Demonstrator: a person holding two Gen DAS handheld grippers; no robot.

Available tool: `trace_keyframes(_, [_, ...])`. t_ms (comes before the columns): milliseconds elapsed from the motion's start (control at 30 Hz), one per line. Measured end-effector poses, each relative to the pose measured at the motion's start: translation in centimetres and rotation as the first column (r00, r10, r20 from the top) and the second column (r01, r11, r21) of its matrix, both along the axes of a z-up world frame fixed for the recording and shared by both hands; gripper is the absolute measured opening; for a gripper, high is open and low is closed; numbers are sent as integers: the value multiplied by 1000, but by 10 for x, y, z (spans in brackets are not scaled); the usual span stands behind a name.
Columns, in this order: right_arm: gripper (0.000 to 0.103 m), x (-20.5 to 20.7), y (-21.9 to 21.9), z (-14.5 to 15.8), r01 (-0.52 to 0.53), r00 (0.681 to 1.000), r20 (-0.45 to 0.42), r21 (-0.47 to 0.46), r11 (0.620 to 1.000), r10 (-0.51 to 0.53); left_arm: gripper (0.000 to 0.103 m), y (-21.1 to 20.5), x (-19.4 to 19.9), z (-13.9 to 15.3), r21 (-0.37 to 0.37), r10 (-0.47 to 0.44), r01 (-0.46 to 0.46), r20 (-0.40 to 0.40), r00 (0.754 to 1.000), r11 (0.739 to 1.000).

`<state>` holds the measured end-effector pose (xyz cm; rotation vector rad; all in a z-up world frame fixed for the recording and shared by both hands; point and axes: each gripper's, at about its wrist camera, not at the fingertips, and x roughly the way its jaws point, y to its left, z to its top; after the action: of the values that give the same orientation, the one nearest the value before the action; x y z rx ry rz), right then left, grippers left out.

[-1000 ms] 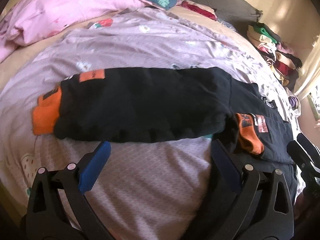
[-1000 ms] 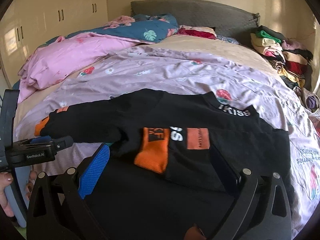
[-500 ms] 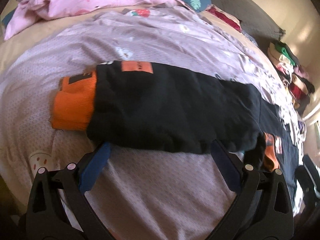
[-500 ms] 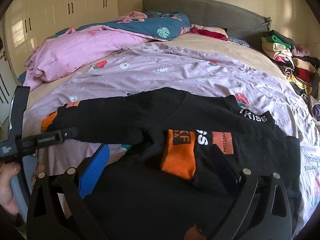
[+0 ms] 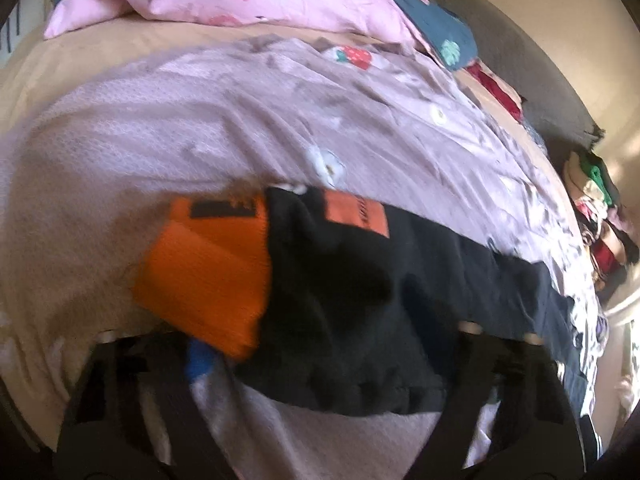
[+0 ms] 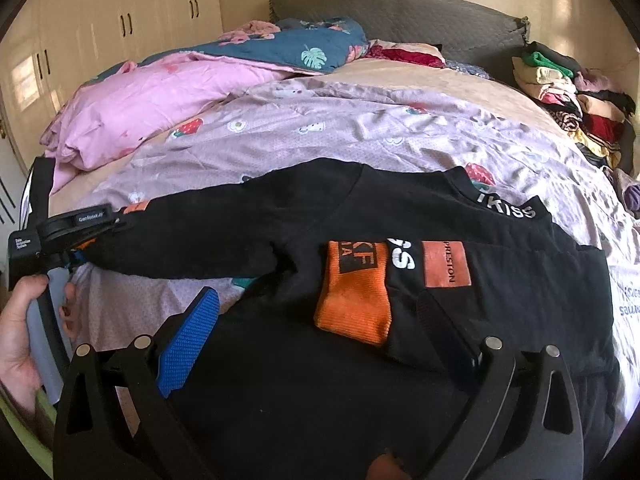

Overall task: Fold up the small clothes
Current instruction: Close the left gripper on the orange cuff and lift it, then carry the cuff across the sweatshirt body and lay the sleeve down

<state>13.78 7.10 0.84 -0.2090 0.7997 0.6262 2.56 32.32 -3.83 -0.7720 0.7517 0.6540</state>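
Black sweater (image 6: 400,216) spans the lilac sheet (image 6: 360,128); left tongs (image 5: 320,364) and right tongs (image 6: 320,340) both spread.

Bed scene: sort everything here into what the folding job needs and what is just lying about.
In the job:
- black sweatshirt
- its outstretched sleeve with orange cuff
- left claw
- right claw

Lying about:
- pink duvet
- teal leaf-print blanket
- pile of clothes
- lilac printed sheet
- wardrobe doors
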Motion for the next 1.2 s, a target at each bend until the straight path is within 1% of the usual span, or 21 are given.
trace_keyframes(33, [98,0,-2,0,3,1000,0,5,1000,-3,42,2,-2,0,-4,6,-6,10,1000,1000])
trace_keyframes(67, [98,-1,-6,0,10,1000,-2,11,1000,-10,24,4,-5,1,-12,11,-11,22,1000,1000])
trace_keyframes(100, [99,-1,-8,0,16,1000,-5,14,1000,-16,14,4,-8,3,-19,19,-18,42,999,1000])
trace_keyframes(167, [98,-2,-15,0,29,1000,-9,20,999,-29,13,5,-14,10,-18,17,-15,101,995,1000])
trace_keyframes(267, [98,-2,-30,1,60,998,-15,30,998,-60,11,-4,-18,28,22,-20,17,179,984,1000])
trace_keyframes(367, [98,-1,-46,3,90,996,-24,40,995,-89,11,-13,-20,47,67,-59,45,224,973,997])
trace_keyframes(500, [98,3,-70,8,140,990,-19,51,989,-139,9,-29,-17,70,115,-113,85,260,959,990])
trace_keyframes(633, [98,6,-94,11,190,982,-21,63,980,-189,8,-48,-8,89,170,-179,137,265,948,976])
trace_keyframes(700, [98,7,-104,11,210,978,-24,66,975,-209,8,-52,-5,94,164,-194,152,281,940,975])
trace_keyframes(867, [98,7,-132,10,263,965,-38,84,961,-261,8,-69,8,113,189,-241,190,304,922,964])
trace_keyframes(1067, [98,8,-156,10,301,953,-59,114,947,-296,8,-99,27,137,250,-316,242,317,894,937])
trace_keyframes(1200, [98,7,-169,13,312,950,-62,143,939,-306,8,-125,43,149,286,-370,287,302,878,914])
